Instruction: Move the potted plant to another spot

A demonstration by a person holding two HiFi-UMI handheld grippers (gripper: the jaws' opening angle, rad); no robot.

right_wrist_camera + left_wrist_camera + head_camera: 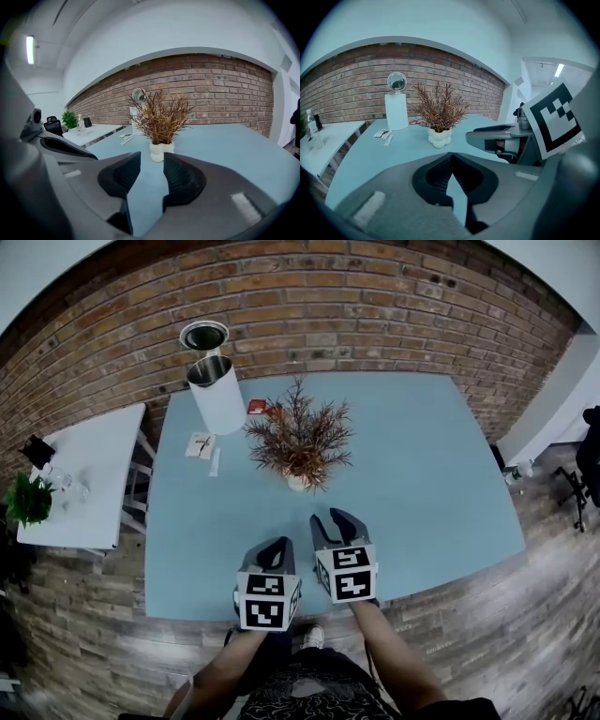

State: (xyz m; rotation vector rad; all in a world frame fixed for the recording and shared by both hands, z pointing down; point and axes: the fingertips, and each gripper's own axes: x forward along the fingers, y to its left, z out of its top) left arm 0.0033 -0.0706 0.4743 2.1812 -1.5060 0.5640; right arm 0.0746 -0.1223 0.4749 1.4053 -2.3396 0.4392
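Observation:
A dried, brown potted plant [300, 439] in a small white bumpy pot [298, 482] stands upright near the middle of the blue table [431, 484]. Both grippers hover over the table's near edge, short of the pot and apart from it. My left gripper [278, 546] is shut with nothing in it; in the left gripper view its tips [451, 155] meet, and the pot [439, 137] is beyond them. My right gripper [331, 517] is open; in the right gripper view the pot [161, 151] shows through the empty gap between its jaws [152, 159].
A tall white cylinder [216, 390] with a round mirror [203, 336] behind it stands at the table's far left. Small packets [200, 444] and a red item [256, 407] lie near it. A white side table [84, 474] with a green plant [28, 501] is left. A brick wall runs behind.

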